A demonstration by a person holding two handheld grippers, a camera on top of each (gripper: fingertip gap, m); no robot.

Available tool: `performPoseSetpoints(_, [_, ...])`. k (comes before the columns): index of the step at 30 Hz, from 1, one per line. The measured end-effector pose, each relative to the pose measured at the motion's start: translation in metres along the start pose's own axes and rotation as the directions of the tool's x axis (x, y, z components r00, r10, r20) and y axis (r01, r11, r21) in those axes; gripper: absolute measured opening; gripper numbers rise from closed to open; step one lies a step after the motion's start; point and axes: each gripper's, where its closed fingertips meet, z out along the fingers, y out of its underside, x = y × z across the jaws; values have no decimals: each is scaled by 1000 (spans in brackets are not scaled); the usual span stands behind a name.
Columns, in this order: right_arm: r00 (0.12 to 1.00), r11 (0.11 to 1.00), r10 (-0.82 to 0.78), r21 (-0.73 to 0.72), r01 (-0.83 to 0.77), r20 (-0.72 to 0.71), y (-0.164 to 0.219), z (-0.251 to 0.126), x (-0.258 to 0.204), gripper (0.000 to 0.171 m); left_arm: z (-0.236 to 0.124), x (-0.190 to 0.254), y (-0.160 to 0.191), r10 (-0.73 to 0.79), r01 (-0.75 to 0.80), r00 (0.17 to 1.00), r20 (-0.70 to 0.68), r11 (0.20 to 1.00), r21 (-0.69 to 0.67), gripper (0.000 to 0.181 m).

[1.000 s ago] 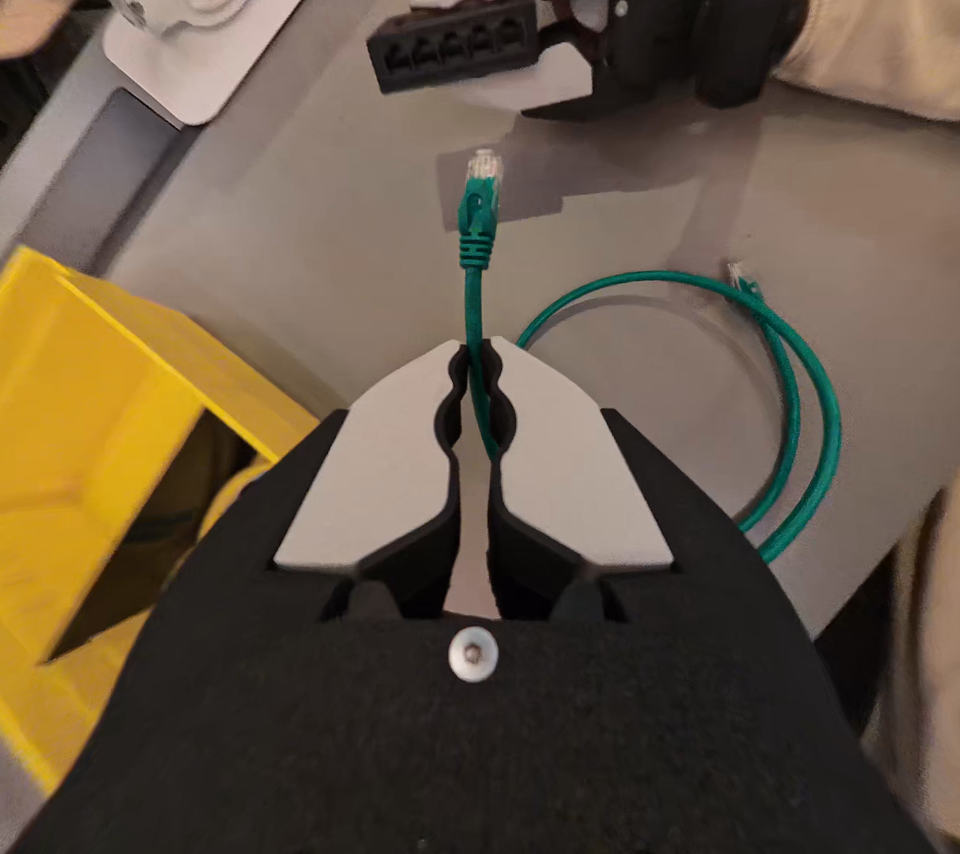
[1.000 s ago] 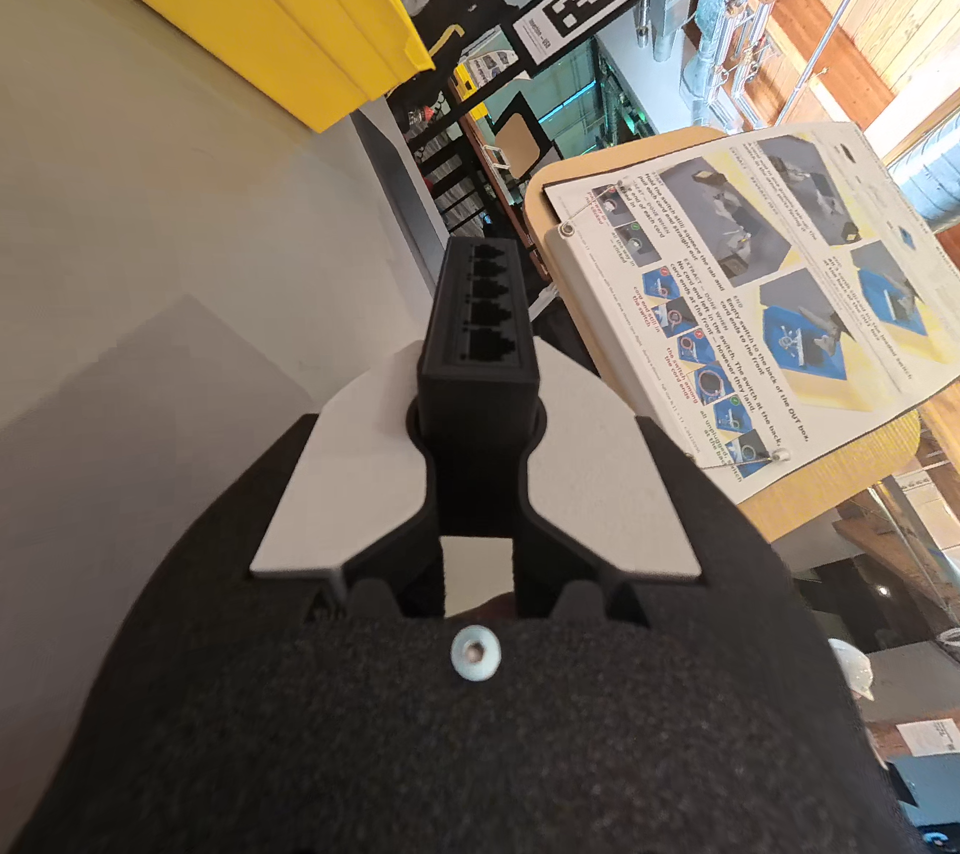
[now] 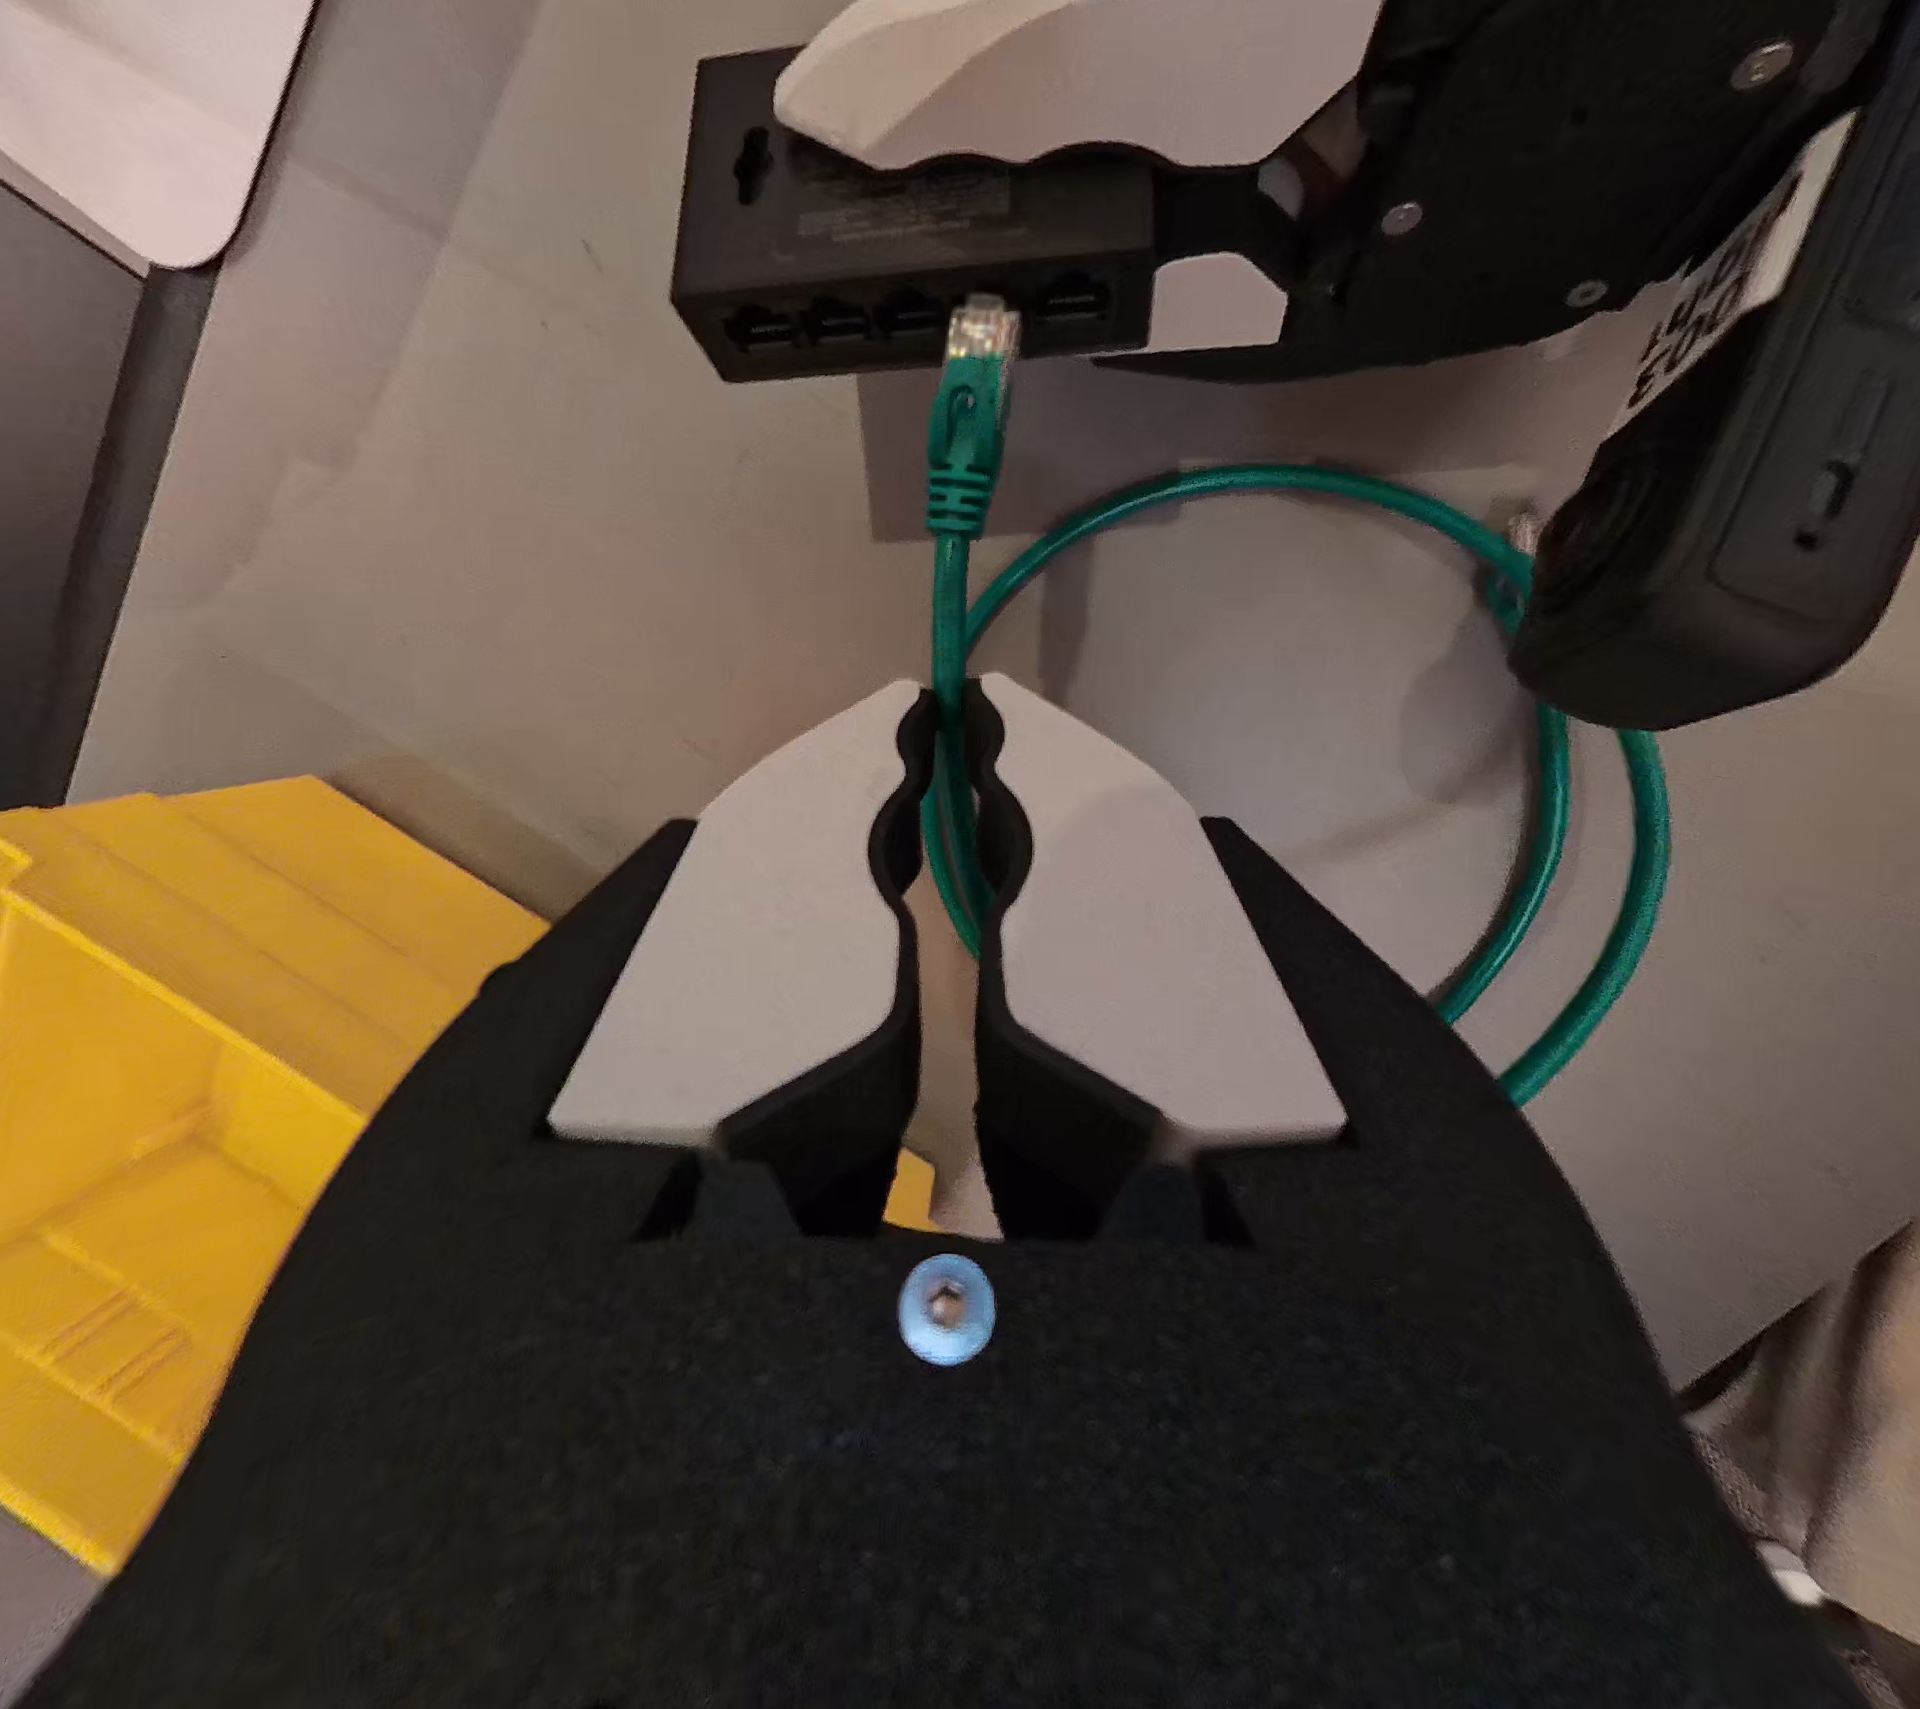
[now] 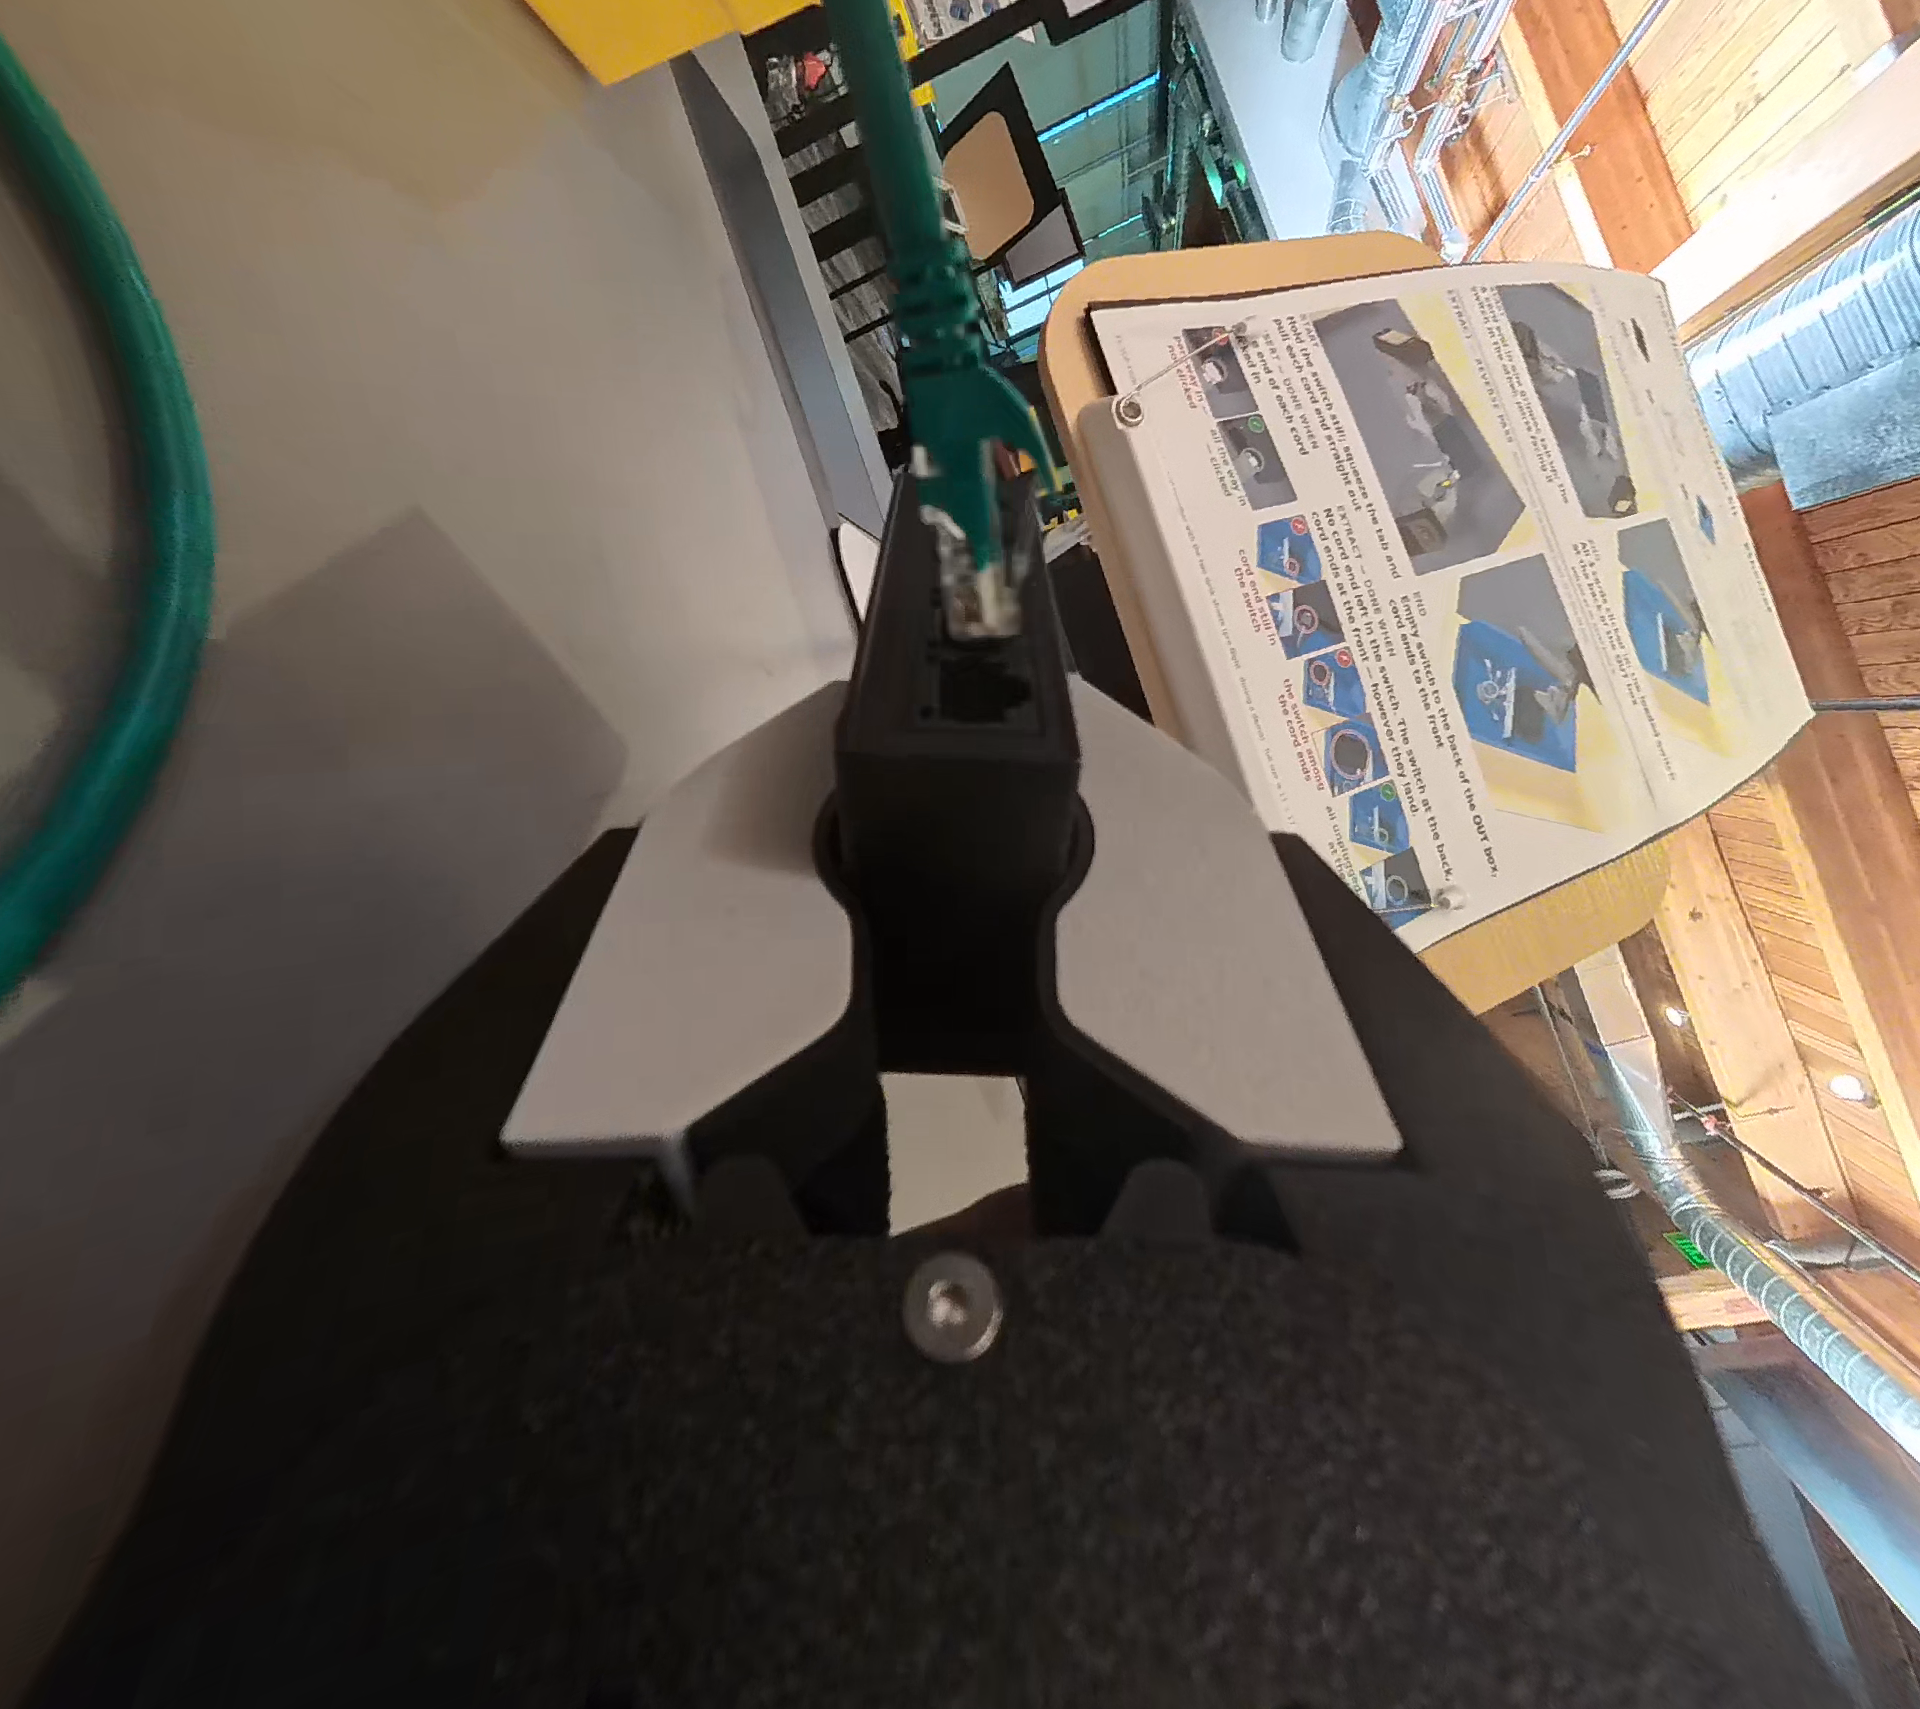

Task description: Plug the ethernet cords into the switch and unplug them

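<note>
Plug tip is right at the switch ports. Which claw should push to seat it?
Left. The left claw is shut on the green ethernet cord, its clear plug already at a port of the black plastic switch. The right claw is shut on the switch and should probably just brace it.

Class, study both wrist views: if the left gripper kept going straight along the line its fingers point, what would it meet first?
The left gripper, shut on the green ethernet cord, points at the black plastic switch clamped in the right gripper. The clear plug would probably meet the port row first; depth is unclear.
</note>
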Motion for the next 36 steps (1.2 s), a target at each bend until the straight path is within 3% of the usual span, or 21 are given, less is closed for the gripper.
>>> performPoseSetpoints(18, [1000,1000,4,-15,-4,21,2,1,-3,31,4,4,0,-33,32,999,-32,999,-19,4])
performPoseSetpoints(27, [999,999,17,-37,-16,40,8,4,-5,31,5,4,-5,-98,103,989,-107,994,40,4])
performPoseSetpoints(36, [998,999,-36,-15,37,55,1,2,-13,30,9,0,8,-34,31,999,-40,997,-75,4])
